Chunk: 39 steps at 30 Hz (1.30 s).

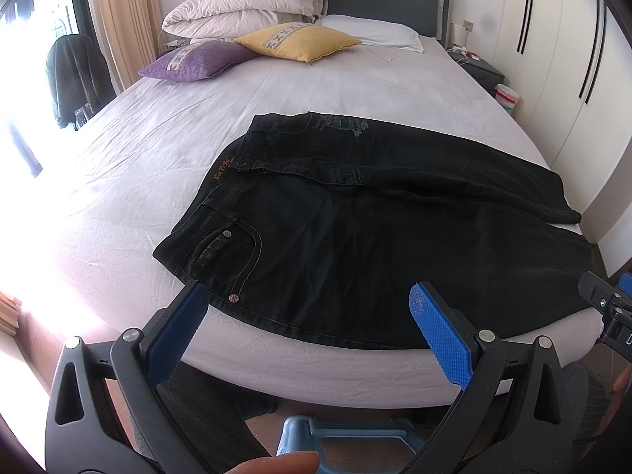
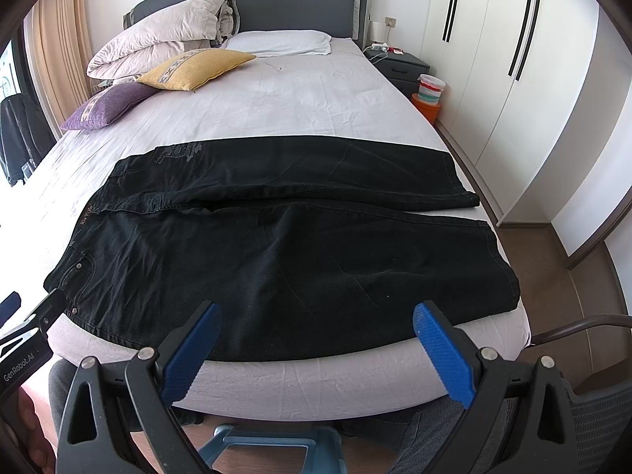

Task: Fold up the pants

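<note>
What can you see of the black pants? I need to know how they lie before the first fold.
The black pants look like dark denim with light stitching, a riveted front pocket and grey print near the waistband. They lie flat and unfolded across the foot of the bed, on its pale sheet, waist to the left, both legs running right, side by side. The near leg reaches the mattress edge. Nothing grips them: the left gripper and right gripper hover with jaws open.

We look from both wrists at the foot of the bed (image 1: 118,150), facing the headboard (image 2: 296,4); near, both views share the pants (image 2: 276,245).
</note>
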Motion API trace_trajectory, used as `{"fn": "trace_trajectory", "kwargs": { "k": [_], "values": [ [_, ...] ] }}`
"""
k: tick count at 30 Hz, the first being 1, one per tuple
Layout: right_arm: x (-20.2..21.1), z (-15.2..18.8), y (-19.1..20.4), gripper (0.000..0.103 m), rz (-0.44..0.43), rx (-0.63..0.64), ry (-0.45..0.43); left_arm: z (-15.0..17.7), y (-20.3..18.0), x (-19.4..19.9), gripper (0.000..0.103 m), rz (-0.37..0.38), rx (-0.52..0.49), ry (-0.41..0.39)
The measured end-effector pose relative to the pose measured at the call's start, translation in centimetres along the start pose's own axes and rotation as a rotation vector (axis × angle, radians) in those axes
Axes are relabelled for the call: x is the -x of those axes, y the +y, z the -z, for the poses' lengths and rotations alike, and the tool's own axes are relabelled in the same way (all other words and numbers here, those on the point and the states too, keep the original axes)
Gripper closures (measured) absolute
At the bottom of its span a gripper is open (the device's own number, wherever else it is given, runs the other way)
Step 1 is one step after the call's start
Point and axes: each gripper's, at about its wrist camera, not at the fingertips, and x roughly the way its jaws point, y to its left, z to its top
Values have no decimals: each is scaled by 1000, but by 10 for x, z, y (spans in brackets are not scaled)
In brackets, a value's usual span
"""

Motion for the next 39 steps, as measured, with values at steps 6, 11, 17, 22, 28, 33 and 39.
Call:
{"fn": "trace_trajectory", "kwargs": {
  "k": [6,11,17,22,28,33,39],
  "values": [
    [0,0,0,3,-1,0,0,2,3,0,0,0,2,-1],
    [1,1,1,3,-1,0,-1,3,6,-3,0,-1,1,1],
    [1,2,3,3,-5,-2,1,3,6,-3,0,-1,0,1],
    [-1,4,6,3,-14,-5,5,4,3,-4,0,-9,-6,-3],
    [-5,3,2,3,-40,-4,14,3,3,-8,0,-9,-37,-18],
    [-9,-4,-4,3,-128,15,-3,-11,18,-21,0,28,-69,-45],
    [-22,-43,-19,3,-306,75,-85,-52,35,-69,0,128,-217,-32]
  ]
}}
